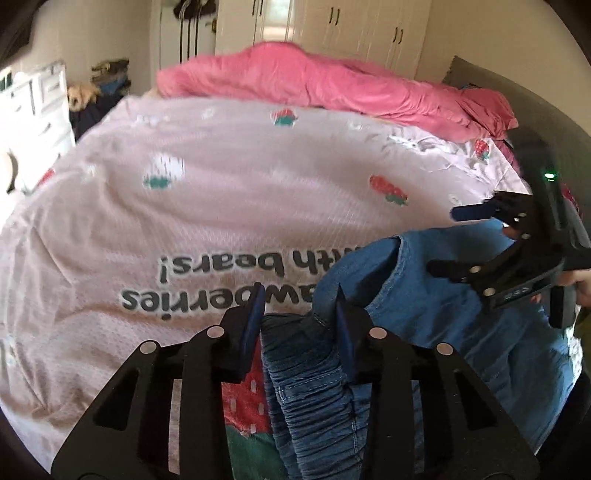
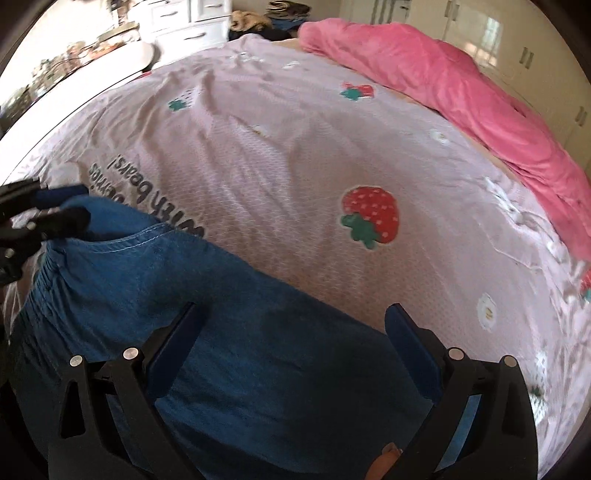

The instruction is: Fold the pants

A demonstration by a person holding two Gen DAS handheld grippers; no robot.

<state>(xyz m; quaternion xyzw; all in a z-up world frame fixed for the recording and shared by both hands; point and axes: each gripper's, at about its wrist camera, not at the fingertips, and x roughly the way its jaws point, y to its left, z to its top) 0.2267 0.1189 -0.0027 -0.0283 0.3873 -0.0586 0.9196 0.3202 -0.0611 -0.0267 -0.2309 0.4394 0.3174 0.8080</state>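
Blue denim pants (image 1: 424, 310) with a gathered elastic waistband lie bunched on the near edge of the bed; they also show in the right wrist view (image 2: 221, 332). My left gripper (image 1: 301, 310) is open, its jaws standing on either side of the waistband (image 1: 310, 373). In the right wrist view it (image 2: 66, 206) sits over the pants' far left edge. My right gripper (image 2: 291, 325) is wide open with the denim between and under its fingers. In the left wrist view it (image 1: 443, 240) hovers above the pants at the right, jaws apart.
The bed has a pale pink cover (image 2: 295, 147) with strawberries and printed words. A crumpled bright pink blanket (image 2: 461, 99) lies along its far side. White drawers (image 2: 184, 22) and a clothes pile (image 2: 280, 14) stand beyond the bed; wardrobes (image 1: 369, 29) line the back wall.
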